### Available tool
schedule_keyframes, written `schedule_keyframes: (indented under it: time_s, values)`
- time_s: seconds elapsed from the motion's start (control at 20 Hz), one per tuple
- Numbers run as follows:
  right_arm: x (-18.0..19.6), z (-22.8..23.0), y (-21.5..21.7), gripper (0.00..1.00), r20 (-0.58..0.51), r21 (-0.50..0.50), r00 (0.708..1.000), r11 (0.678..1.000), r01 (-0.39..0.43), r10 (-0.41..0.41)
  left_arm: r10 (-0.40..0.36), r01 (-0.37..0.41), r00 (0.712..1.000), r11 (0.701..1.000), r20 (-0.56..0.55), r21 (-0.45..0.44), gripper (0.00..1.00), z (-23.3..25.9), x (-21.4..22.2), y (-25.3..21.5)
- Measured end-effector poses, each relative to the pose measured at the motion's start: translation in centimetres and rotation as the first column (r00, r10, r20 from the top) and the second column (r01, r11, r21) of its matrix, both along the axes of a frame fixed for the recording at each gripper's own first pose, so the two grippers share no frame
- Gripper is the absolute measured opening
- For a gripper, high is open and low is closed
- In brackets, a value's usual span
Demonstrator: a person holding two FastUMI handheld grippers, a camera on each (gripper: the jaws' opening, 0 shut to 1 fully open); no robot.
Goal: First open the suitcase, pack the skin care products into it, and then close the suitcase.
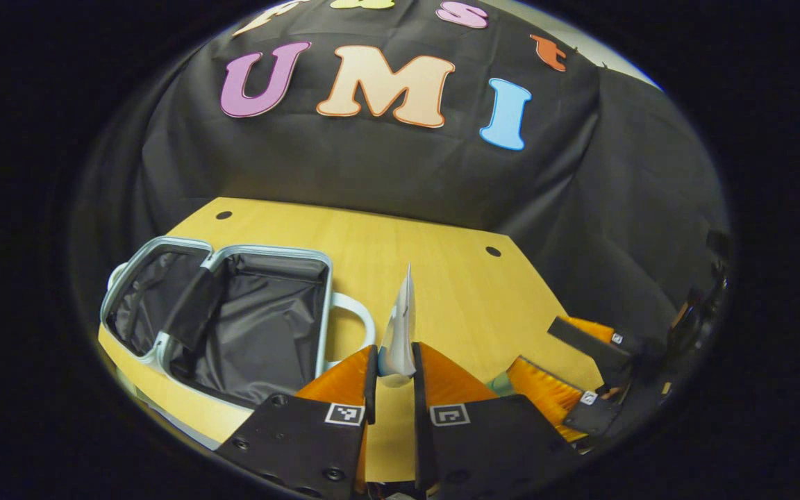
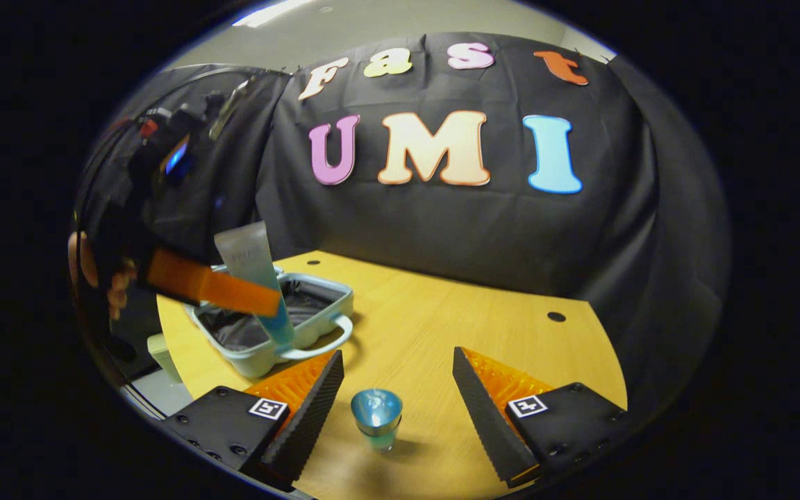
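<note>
The pale blue suitcase (image 1: pixel 164 351) lies open on the wooden table, its black lining showing in both halves. My left gripper (image 1: pixel 394 354) is shut on a pale tube (image 1: pixel 400 326), held upright and edge-on to the right of the suitcase handle (image 1: pixel 358 312). In the right gripper view that left gripper (image 2: pixel 271 302) holds the tube (image 2: pixel 247 253) tilted above the suitcase (image 2: pixel 330 305), with a hand (image 2: pixel 91 274) behind it. My right gripper (image 2: pixel 398 361) is open, a small blue-green bottle (image 2: pixel 376 417) standing on the table between its fingers. The right gripper (image 1: pixel 537 344) also appears low on the right.
The table (image 2: pixel 483 333) has small dark holes (image 2: pixel 556 317) near its far edge, and the black cloth wall hangs right behind it. A pale green object (image 2: pixel 162 354) sits beyond the table's left edge.
</note>
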State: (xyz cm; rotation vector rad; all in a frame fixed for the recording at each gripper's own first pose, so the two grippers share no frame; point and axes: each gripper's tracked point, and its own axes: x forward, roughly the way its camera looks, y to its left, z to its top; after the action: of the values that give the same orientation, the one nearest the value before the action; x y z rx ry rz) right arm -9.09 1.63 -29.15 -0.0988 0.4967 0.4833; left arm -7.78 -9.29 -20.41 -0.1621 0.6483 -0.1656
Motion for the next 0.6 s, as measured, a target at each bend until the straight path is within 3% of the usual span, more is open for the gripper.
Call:
schedule_keyframes:
  time_s: [0.25,0.45,0.6]
  values:
    - [-2.6,-6.3,-0.1,0.97,-0.139,-0.025,0.99,0.999,-0.035,0.031,0.06,-0.058,0.998,0.997,-0.033,0.049,0.2,-0.1,-0.9,3.0]
    - [-3.0,-8.2,0.1,0.88,-0.207,0.009,0.978,0.999,-0.036,0.037,0.095,-0.092,0.994,0.994,-0.057,0.059,0.19,-0.5,-1.5,4.2]
    - [-2.6,-7.9,-0.3,0.48,-0.232,0.02,0.973,1.0,-0.013,0.018,0.117,-0.11,0.989,0.991,-0.092,0.081,0.2,-1.5,-1.7,5.7]
